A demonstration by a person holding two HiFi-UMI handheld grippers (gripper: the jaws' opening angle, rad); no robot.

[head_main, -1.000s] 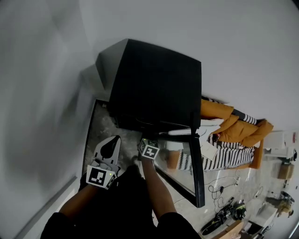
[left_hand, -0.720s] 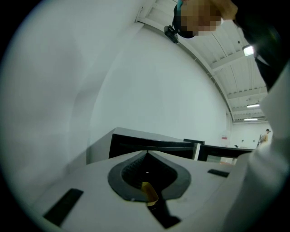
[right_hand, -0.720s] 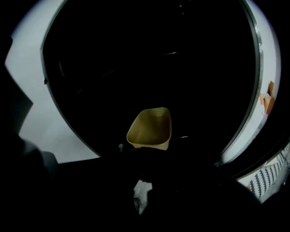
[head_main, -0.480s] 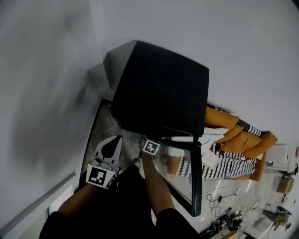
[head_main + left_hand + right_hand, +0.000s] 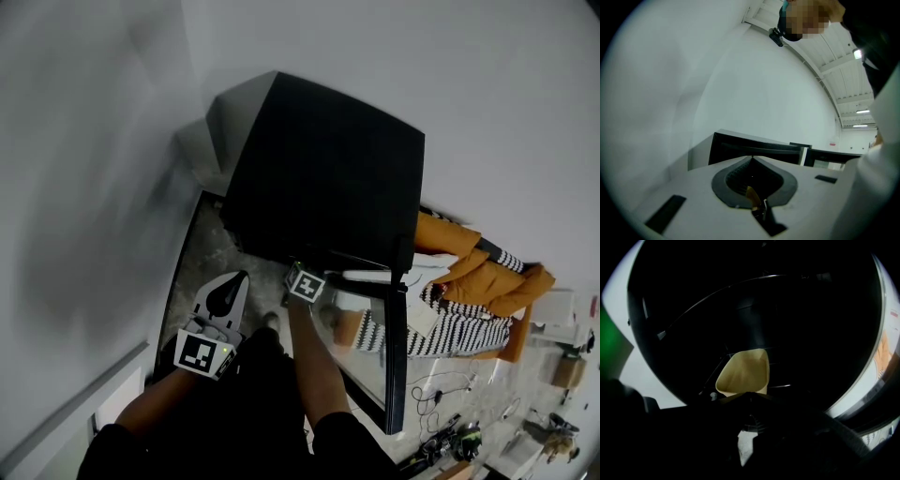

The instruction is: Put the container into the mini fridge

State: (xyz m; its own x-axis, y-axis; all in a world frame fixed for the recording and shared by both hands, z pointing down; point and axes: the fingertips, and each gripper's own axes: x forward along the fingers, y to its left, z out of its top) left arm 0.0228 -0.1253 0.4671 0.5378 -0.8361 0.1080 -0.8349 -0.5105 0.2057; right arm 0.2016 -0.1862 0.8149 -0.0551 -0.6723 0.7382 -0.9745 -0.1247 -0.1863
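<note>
A black mini fridge (image 5: 328,178) stands against the wall, its glass door (image 5: 394,347) swung open to the right. My right gripper reaches into the opening, and only its marker cube (image 5: 305,286) shows in the head view. In the right gripper view the right gripper (image 5: 749,397) is shut on the near edge of a cream-yellow container (image 5: 743,373), which hangs inside the dark interior above wire shelf bars (image 5: 780,386). My left gripper (image 5: 228,292) hovers to the left of the fridge front, shut and holding nothing. The left gripper (image 5: 752,159) faces the fridge (image 5: 754,147) from below.
White walls close in on the left and behind the fridge. An orange jacket (image 5: 450,239) and a striped cloth (image 5: 459,319) lie right of the door. Cables and small gear (image 5: 450,441) litter the floor at bottom right. A person's dark sleeves fill the bottom of the head view.
My right gripper has pushed a little further into the fridge opening with the container. The left gripper has stayed where it was.
</note>
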